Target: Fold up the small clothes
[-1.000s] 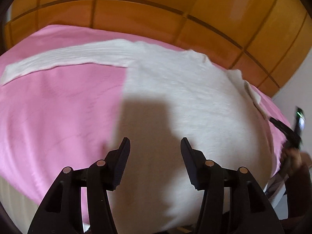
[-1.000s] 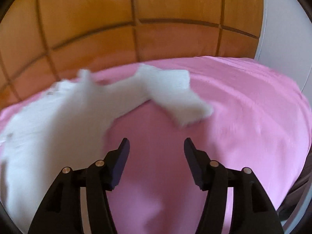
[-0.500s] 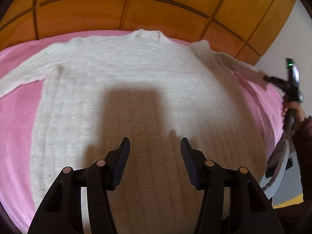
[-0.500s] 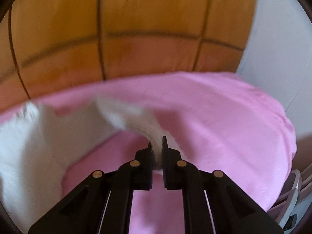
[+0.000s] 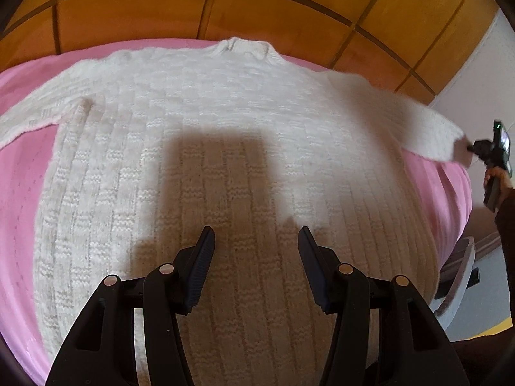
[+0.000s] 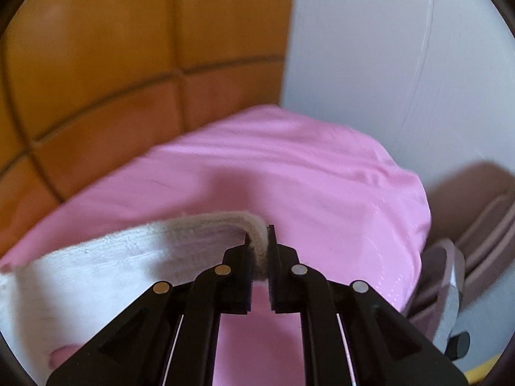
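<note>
A white knitted sweater (image 5: 225, 148) lies spread flat on a pink sheet (image 5: 22, 167), its neck toward the wooden wall. My left gripper (image 5: 256, 241) hovers open over the sweater's lower body, nothing between its fingers. In the left wrist view my right gripper (image 5: 473, 148) is at the far right, pulling the right sleeve (image 5: 418, 119) out straight. In the right wrist view that gripper (image 6: 258, 236) is shut on the sleeve's cuff (image 6: 254, 225), lifted above the sheet (image 6: 289, 167). The left sleeve (image 5: 29, 119) lies stretched out to the left.
A wall of orange wooden panels (image 5: 257, 3) rises behind the bed. A white wall (image 6: 402, 48) stands at the right. Beyond the sheet's right edge sit a grey object (image 5: 457, 273) and a person's hand (image 5: 497, 173) holding the right gripper.
My right gripper shut on the sleeve's cuff and pulled it out to the right and upward. My left gripper shifted from the sweater's left edge to above its middle.
</note>
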`<state>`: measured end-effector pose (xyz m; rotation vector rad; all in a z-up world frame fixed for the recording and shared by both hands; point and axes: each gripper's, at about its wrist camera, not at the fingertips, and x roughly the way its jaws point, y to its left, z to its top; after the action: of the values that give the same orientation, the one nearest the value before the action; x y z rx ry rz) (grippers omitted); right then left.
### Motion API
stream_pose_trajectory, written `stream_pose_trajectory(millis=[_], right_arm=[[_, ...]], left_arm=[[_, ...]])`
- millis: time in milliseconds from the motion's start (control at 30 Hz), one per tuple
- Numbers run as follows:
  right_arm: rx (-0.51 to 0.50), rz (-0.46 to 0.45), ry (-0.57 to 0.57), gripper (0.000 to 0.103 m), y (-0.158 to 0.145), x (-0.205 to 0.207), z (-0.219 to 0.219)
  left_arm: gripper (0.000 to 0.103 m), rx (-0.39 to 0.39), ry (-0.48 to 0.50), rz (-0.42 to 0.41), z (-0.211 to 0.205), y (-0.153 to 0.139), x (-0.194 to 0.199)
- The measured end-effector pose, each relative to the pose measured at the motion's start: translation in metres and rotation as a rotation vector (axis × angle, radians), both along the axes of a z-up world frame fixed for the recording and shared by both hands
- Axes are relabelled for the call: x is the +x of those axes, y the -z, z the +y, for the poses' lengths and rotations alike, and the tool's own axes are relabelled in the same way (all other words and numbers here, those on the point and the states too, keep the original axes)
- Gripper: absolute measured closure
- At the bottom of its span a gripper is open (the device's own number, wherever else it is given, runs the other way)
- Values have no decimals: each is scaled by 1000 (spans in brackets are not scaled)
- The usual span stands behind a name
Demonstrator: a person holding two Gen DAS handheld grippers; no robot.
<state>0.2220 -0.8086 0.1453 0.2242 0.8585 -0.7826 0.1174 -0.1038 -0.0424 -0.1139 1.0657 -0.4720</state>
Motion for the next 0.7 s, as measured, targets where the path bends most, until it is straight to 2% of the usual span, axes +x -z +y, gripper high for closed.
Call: stream_pose_trajectory(millis=[67, 133, 167, 200, 233, 300, 367, 467, 600, 667, 700], right_arm=[[38, 3, 33, 94, 16, 0, -14], [37, -13, 60, 76, 26, -6, -14], [36, -29, 64, 54, 27, -10, -11], [41, -50, 58, 49, 27, -14, -7], [46, -68, 44, 49, 27, -20, 2], [99, -94, -17, 42, 28, -21, 21], [205, -104, -123, 42, 34, -26, 49], [435, -115, -336, 39, 54, -36, 106], [680, -97, -528, 39, 83, -52, 184], [741, -70, -598, 39, 94, -61, 219], [763, -58, -626, 39, 98, -67, 234]], left_arm=[[51, 13, -23, -9, 1, 1, 1], [51, 15, -32, -9, 3, 1, 0], [51, 15, -37, -11, 4, 1, 0], [51, 15, -42, -12, 5, 0, 0], [51, 15, -51, -17, 8, -1, -1], [51, 19, -67, -24, 14, -3, -3], [51, 23, -100, -33, 25, -5, -6], [51, 36, -168, -44, 52, -7, -11], [51, 57, -270, -41, 95, -6, -23], [50, 65, -316, -39, 116, -6, -33], [46, 63, -338, -29, 128, -4, -39]])
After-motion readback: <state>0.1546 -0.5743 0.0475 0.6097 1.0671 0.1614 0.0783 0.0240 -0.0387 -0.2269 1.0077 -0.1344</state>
